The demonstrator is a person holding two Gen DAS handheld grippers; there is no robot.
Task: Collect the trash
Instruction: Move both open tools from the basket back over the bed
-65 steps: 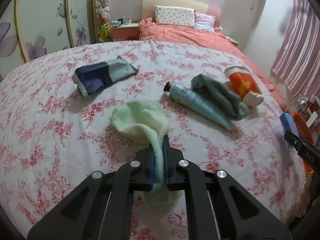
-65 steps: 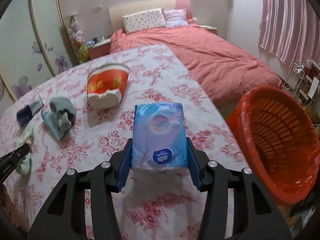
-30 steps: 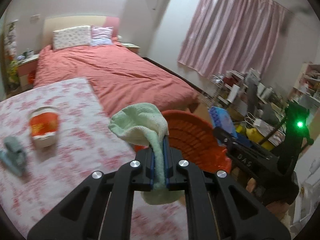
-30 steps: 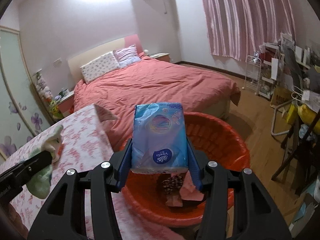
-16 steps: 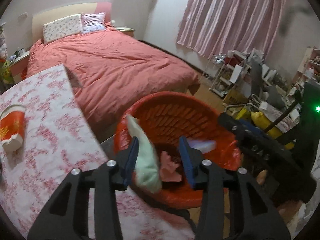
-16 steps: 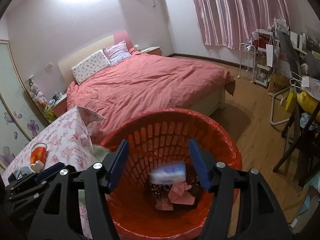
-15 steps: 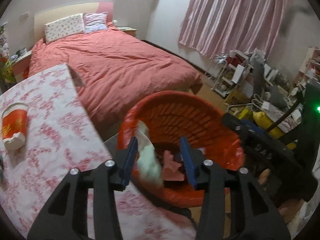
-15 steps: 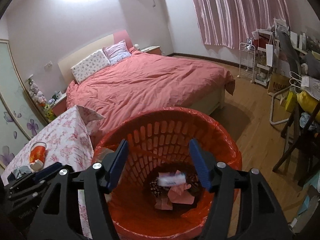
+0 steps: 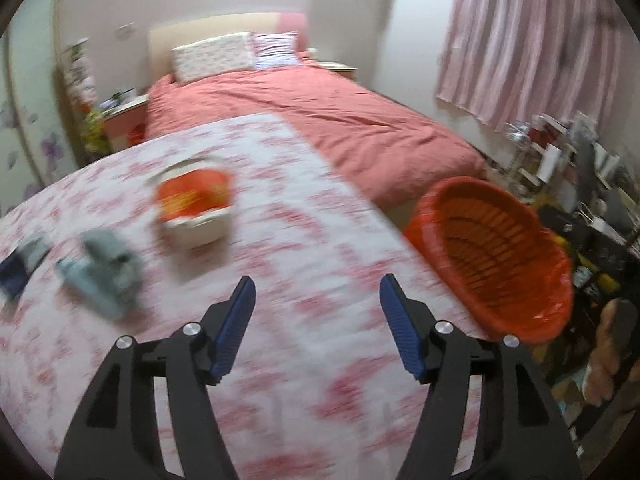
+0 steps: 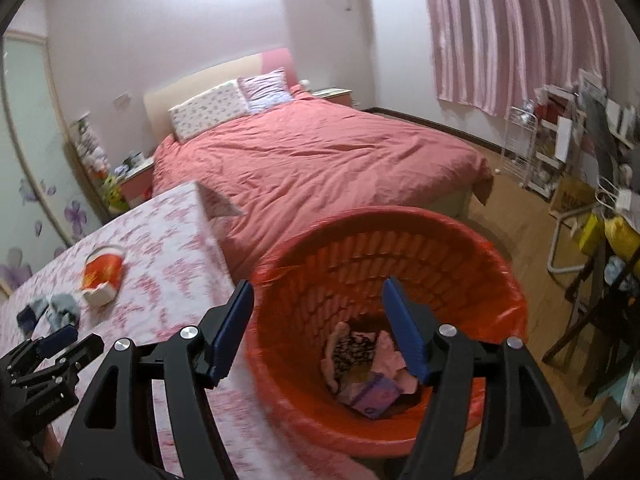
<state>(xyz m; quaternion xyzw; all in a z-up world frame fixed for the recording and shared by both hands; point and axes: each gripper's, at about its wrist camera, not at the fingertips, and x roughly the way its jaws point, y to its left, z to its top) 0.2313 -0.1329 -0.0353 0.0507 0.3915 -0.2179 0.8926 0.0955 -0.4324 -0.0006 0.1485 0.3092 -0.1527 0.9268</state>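
My left gripper [image 9: 316,308] is open and empty above the floral tablecloth [image 9: 304,240]. On the cloth lie an orange and white cup [image 9: 196,208], a blue tube under a grey sock [image 9: 102,270] and a dark blue pouch [image 9: 18,266]. The orange basket [image 9: 500,256] stands to the right of the table. My right gripper [image 10: 318,320] is open and empty over the basket [image 10: 400,248], which holds pink scraps and a tissue pack [image 10: 372,392]. The cup [image 10: 102,274] and sock [image 10: 60,306] show far left there. The left gripper [image 10: 52,348] shows at bottom left.
A bed with a red cover [image 10: 320,160] fills the room behind the table. A cluttered rack and chair [image 10: 580,200] stand at the right on the wooden floor. Pink curtains [image 9: 520,60] hang at the back right.
Both grippers opened over the basket: the green cloth and the blue tissue pack dropped in. The left gripper has since swung back left over the table. The right stays over the basket.
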